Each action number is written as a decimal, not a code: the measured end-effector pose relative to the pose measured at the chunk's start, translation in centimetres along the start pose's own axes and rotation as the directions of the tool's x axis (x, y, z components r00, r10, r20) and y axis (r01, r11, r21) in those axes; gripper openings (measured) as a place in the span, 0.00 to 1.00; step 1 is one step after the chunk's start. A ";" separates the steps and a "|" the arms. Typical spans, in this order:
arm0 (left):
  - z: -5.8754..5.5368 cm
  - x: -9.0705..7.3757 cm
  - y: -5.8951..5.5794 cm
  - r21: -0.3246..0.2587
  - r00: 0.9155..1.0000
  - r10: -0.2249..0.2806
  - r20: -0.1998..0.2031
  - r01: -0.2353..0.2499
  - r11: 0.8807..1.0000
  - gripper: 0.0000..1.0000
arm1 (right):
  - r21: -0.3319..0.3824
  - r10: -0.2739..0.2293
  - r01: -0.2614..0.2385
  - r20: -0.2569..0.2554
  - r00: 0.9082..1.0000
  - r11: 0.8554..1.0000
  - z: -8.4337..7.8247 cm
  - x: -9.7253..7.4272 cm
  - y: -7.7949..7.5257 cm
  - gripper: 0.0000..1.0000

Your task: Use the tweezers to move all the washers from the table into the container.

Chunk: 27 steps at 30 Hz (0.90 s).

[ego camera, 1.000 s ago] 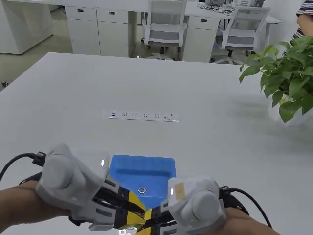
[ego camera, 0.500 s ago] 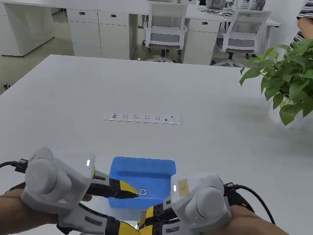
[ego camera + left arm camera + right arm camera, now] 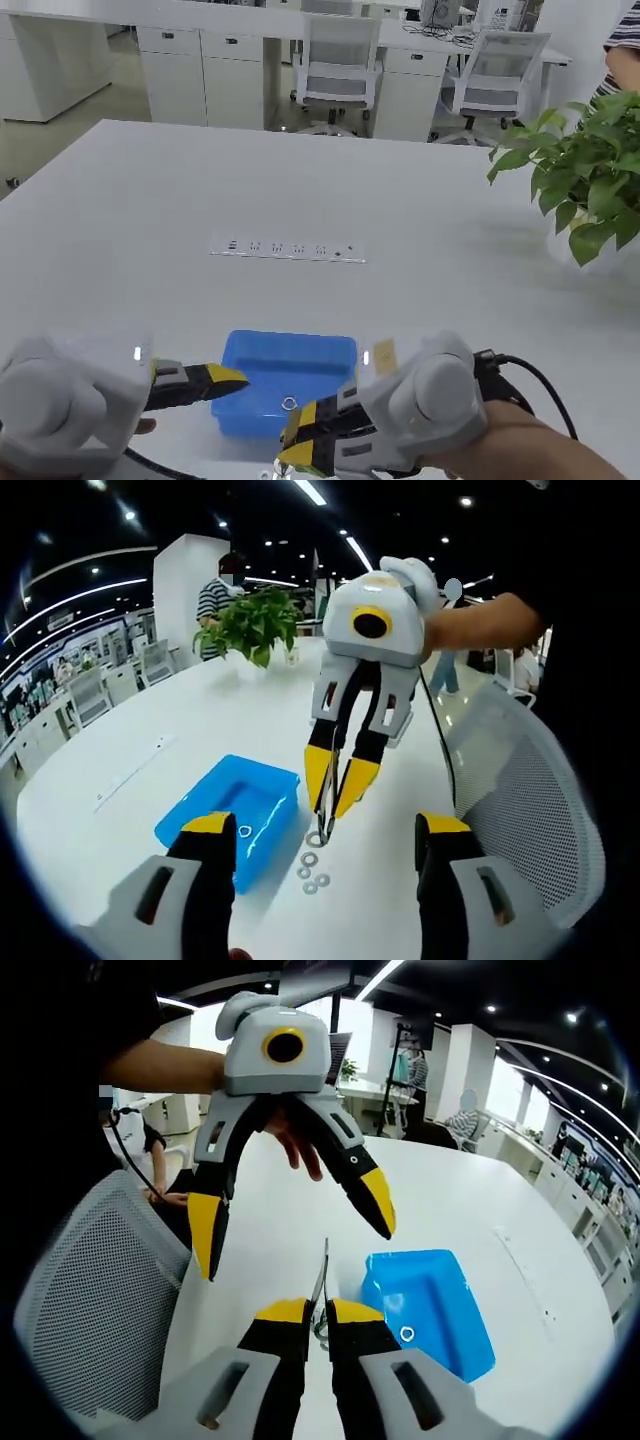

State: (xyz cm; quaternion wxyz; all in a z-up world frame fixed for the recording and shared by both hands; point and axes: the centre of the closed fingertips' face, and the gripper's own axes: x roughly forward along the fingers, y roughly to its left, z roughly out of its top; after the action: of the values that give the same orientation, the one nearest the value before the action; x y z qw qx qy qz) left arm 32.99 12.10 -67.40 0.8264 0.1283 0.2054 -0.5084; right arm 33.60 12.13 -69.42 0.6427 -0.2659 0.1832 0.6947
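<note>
A blue container (image 3: 288,362) sits at the table's near edge with one washer (image 3: 288,403) inside. In the left gripper view, my right gripper (image 3: 335,780) is shut on thin metal tweezers (image 3: 325,815) that point down. Their tip is at a washer (image 3: 316,838) on the table beside the blue container (image 3: 215,810). Several more washers (image 3: 311,874) lie just in front of it. My left gripper (image 3: 215,378) stands open to the left of the container with nothing between its jaws. The right gripper view shows the right gripper (image 3: 320,1312) on the tweezers (image 3: 323,1270) and the blue container (image 3: 435,1315).
A white power strip (image 3: 288,248) lies across the middle of the table. A potted plant (image 3: 590,180) stands at the far right. Office chairs (image 3: 335,60) and desks are beyond the table. A mesh chair (image 3: 520,790) sits at the near table edge.
My left gripper has pulled away to the left from the right gripper and now stands wide open. The right gripper stays shut on the tweezers near the container's front.
</note>
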 end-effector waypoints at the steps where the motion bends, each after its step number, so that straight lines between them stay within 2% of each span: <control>1: 0.0 -0.1 0.1 -0.006 1.000 0.009 0.003 -0.009 1.000 0.82 | -0.005 -0.003 0.003 0.000 1.000 1.000 0.1 -0.2 -0.2 0.08; 7: 0.0 -0.8 0.6 -0.032 0.997 0.061 0.036 -0.060 0.998 0.92 | -0.025 -0.023 0.023 0.010 1.000 0.999 0.8 -0.8 -1.5 0.08; 11: -0.3 -1.1 0.8 -0.041 0.996 0.083 0.041 -0.081 0.996 0.99 | -0.038 -0.046 0.046 0.021 0.999 0.998 1.0 -0.9 -2.7 0.08; 27: -0.4 -1.8 0.3 -0.060 0.993 0.110 0.052 -0.107 0.992 0.99 | -0.062 -0.087 0.089 0.022 0.996 0.994 0.3 -0.1 -6.2 0.08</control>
State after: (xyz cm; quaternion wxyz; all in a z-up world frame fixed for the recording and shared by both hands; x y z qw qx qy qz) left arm 32.45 13.77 -66.91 0.8616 0.1014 0.1896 -0.4598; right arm 39.74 12.89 -68.62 0.6658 -0.2869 0.1431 0.6737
